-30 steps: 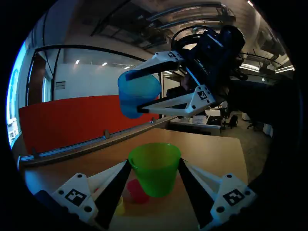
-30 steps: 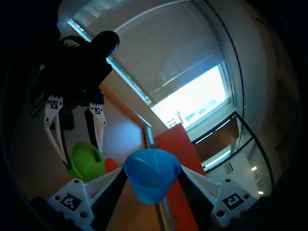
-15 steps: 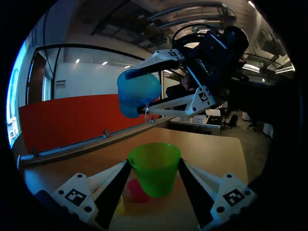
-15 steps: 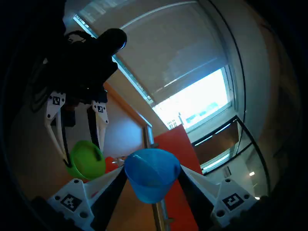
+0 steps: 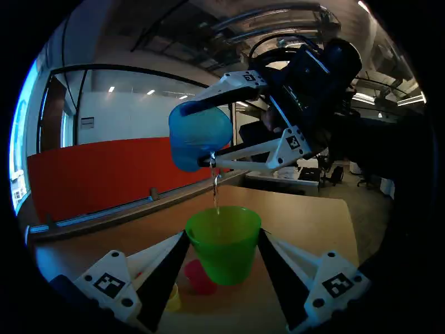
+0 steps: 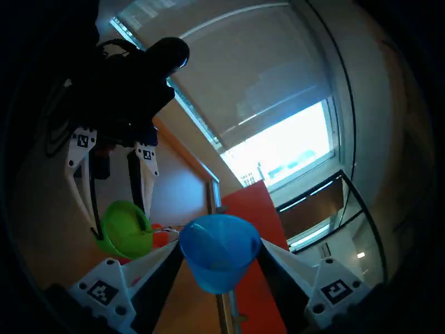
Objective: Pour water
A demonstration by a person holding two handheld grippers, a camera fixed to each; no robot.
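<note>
My left gripper (image 5: 223, 253) is shut on a green cup (image 5: 223, 244), held upright above the wooden table (image 5: 311, 217). Above it the right gripper (image 5: 192, 133) is shut on a blue cup (image 5: 197, 136) tipped sideways, and a thin stream of water (image 5: 215, 192) runs from its rim into the green cup. In the right gripper view the blue cup (image 6: 219, 259) sits between the fingers of the right gripper (image 6: 219, 261). The green cup (image 6: 123, 229) and the left gripper (image 6: 114, 222) lie farther off to the left there.
A small red cup (image 5: 198, 276) and a yellow one (image 5: 173, 298) stand on the table under the green cup. A red partition (image 5: 105, 172) with a rail runs along the table's far edge. A bright window (image 6: 278, 147) is behind.
The blue cup has tipped a little further. Water now falls from its rim into the green cup, where half a second ago only drops hung at the rim.
</note>
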